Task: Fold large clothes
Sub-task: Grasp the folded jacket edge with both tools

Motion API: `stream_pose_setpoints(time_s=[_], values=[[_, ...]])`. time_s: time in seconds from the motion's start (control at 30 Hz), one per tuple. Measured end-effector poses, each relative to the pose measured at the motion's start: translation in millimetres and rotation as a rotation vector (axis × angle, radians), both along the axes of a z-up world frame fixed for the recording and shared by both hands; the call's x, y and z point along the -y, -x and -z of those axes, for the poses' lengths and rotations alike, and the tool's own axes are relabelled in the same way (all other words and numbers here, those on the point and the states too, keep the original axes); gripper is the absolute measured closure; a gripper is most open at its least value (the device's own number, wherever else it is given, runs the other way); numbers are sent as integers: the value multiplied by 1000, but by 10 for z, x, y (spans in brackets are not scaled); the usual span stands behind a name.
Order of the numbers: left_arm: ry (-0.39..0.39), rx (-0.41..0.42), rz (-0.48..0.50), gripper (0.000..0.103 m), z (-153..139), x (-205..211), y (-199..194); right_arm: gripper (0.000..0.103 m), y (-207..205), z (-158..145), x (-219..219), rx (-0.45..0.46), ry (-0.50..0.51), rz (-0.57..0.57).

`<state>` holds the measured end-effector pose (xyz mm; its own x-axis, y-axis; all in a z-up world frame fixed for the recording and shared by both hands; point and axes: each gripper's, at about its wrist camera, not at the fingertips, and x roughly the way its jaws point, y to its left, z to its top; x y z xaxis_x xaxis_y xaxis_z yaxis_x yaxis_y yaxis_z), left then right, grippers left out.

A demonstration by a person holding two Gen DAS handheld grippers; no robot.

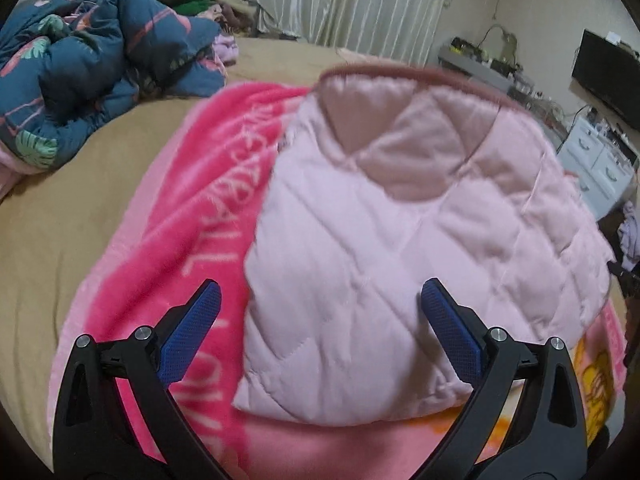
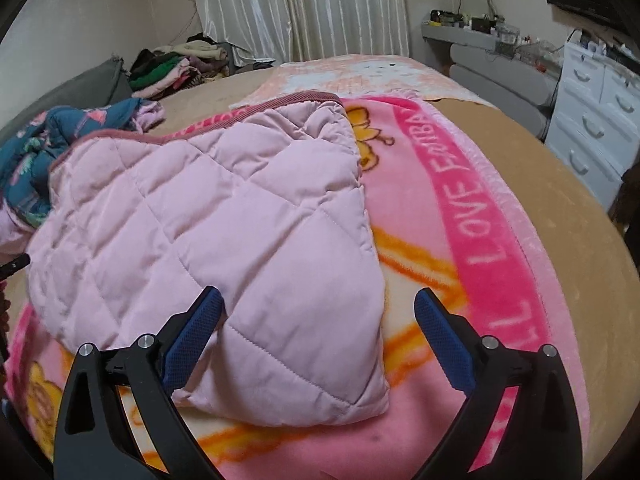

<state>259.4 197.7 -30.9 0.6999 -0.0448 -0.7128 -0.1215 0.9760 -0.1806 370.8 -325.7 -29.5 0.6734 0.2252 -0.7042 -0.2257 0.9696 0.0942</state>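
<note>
The pink quilted garment [image 2: 208, 248] lies folded on the pink blanket [image 2: 480, 248] on the bed [image 2: 560, 184]. Left hand-held gripper [image 1: 320, 320] and right hand-held gripper [image 2: 318, 324] both stand wide, holding nothing. Each points down over a near corner of the garment, which runs away ahead; neither is clearly nearer

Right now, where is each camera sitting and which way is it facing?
Left wrist: on the left tongs, angled down over the bed at the pink quilted garment; both blue pads show, spread apart.
Right wrist: on the right tongs, angled down at the garment's right edge; its open tongs show.
Shared: garment, pink blanket, blue floral bedding, curtain.
</note>
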Motion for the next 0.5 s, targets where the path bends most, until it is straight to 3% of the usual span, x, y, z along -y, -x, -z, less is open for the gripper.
stream_pose_setpoints(time_s=[0.03,0.07,0.17,0.2,0.27,0.33,0.5], values=[[4,-2,9,11,36,32,-10,16,10,9,-23,6,0,-6],[12,9,10,23,47,54,-4,33,3,24,-62,3,-9,-24],[14,29,0,73,34,113,-17,61,-41,58,-179,-15,55,-10],[10,33,0,82,18,143,-37,66,-59,47,-228,-15,81,-7],[-48,60,-5,90,-77,244,-80,79,-73,-10,-320,1,122,-5],[-83,86,-22,92,-195,281,-126,84,-99,-102,-345,27,132,-3],[-97,154,-49,92,-519,258,-264,86,-265,-448,-349,83,116,20]])
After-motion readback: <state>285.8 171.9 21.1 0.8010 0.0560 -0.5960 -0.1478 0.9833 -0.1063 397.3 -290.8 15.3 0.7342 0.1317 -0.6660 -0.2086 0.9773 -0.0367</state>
